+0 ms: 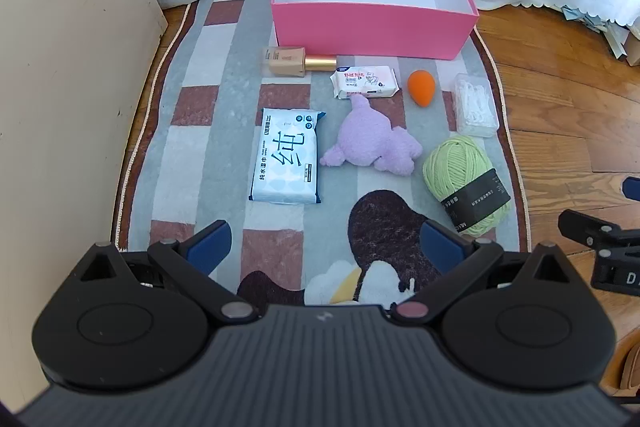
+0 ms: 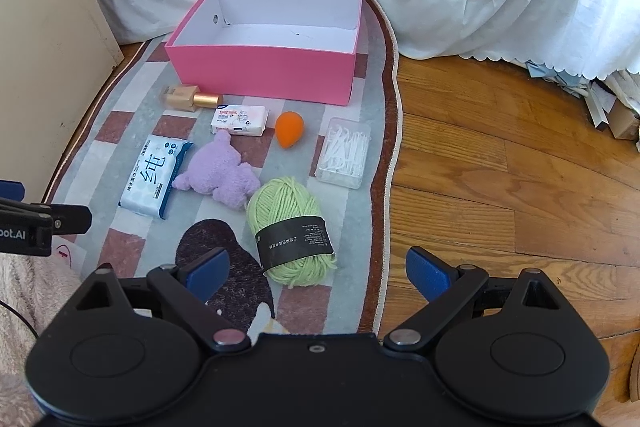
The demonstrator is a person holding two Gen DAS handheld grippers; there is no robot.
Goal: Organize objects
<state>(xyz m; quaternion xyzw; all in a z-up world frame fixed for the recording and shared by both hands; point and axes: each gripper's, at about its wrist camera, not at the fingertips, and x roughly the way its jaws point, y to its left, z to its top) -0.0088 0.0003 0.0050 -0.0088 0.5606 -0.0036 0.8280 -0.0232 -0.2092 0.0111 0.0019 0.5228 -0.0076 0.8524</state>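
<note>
Both the left gripper (image 1: 326, 247) and right gripper (image 2: 318, 273) hover released — fingers spread, grasping nothing — above the rug (image 1: 224, 131) before the pink box (image 1: 374, 27).

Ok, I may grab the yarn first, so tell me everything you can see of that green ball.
The green yarn ball is a soft, loosely wound skein of pale lime wool with a black paper band with small pale print around its near half. It lies on its side on the rug, near the right edge. It sits apart from the purple plush toy and neither gripper touches it.
</note>
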